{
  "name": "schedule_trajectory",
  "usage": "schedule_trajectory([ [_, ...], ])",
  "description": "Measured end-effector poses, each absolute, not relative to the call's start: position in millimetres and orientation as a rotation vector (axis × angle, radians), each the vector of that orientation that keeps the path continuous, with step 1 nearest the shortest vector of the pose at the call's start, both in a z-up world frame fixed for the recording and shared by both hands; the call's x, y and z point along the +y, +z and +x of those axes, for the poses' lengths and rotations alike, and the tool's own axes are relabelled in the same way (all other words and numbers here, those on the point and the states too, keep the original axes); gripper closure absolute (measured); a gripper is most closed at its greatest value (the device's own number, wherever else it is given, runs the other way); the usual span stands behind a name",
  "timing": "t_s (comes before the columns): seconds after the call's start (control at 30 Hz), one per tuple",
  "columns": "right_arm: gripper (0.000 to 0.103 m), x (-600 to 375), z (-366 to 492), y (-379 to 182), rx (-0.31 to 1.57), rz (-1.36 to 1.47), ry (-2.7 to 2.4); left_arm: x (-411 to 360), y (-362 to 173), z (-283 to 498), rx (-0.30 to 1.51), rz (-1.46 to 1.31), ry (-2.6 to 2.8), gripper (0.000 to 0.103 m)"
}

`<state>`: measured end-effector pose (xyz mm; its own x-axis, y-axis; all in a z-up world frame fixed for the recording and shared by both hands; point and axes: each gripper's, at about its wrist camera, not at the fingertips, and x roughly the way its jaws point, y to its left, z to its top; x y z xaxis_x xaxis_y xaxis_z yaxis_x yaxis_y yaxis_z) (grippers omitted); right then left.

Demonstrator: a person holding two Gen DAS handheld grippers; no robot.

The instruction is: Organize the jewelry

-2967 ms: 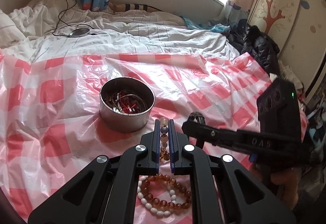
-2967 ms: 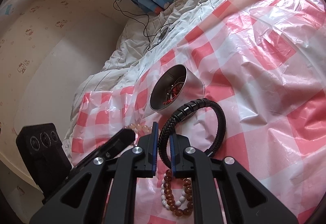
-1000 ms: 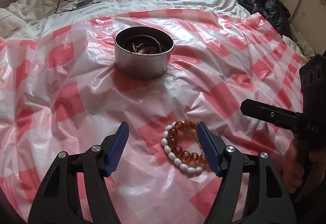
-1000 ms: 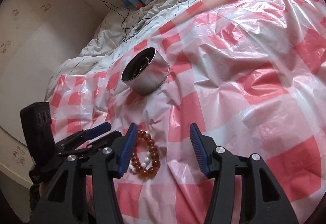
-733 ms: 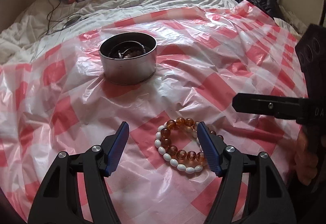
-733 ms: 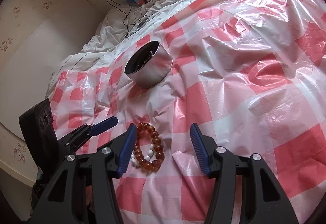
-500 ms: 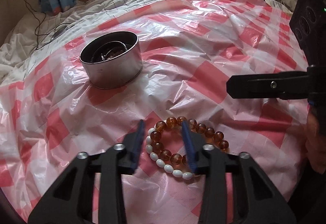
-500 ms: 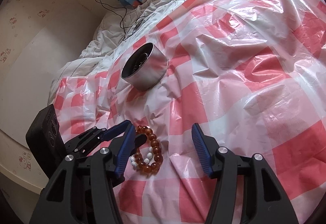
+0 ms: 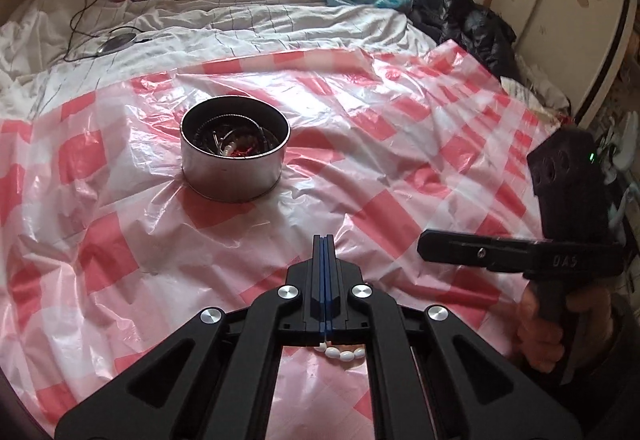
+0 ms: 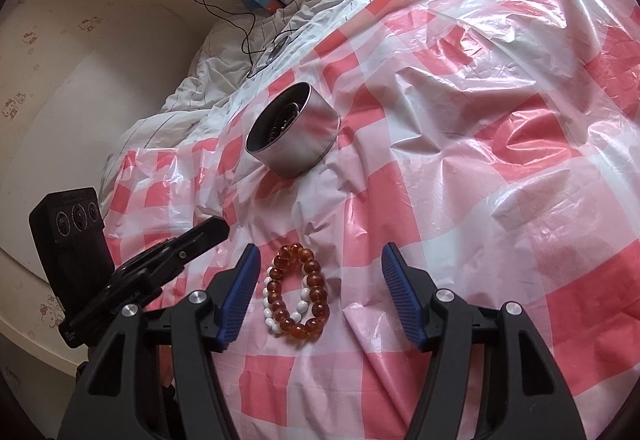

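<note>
Right hand-held gripper [image 10: 318,290]: fingers spread wide, straddling the amber bead bracelet [image 10: 298,292] and white bead bracelet [image 10: 282,314] lying together on the checked plastic sheet [image 10: 480,167]. Left hand-held gripper [image 9: 324,252]: fingers pressed together, empty. Steel tin [image 10: 294,135], jewelry inside, stands beyond the bracelets.

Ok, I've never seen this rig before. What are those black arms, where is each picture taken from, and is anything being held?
There is no robot: a person holds a two-finger gripper in each hand. Each picture comes from a camera on one gripper, looking along its fingers. The left gripper is shut, apparently on nothing; the right gripper is open. On the red-checked plastic sheet lie an amber bead bracelet and a white bead bracelet, between the right gripper's fingers. Farther off stands a round metal tin holding more jewelry.
</note>
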<state>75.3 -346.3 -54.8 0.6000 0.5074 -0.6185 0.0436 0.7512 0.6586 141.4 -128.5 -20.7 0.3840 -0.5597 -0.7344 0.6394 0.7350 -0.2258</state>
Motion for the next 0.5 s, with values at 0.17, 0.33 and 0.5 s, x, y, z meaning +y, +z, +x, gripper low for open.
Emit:
schedule_trajectory([
  [0.17, 0.042, -345.2, 76.1, -55.6, 0.903, 0.685, 0.298, -163.2, -46.1, 124.2, 0.890, 0.363, -0.746, 0.060],
  [0.33, 0.042, -344.5, 76.1, -55.2, 0.900, 0.690, 0.311, -168.5, -57.1, 128.2, 0.933, 0.373, -0.720, 0.093],
  [0.5, 0.042, -347.1, 75.7, -54.7, 0.895, 0.706, 0.315, -154.1, -47.1, 139.1, 0.947, 0.252, -0.708, 0.093],
])
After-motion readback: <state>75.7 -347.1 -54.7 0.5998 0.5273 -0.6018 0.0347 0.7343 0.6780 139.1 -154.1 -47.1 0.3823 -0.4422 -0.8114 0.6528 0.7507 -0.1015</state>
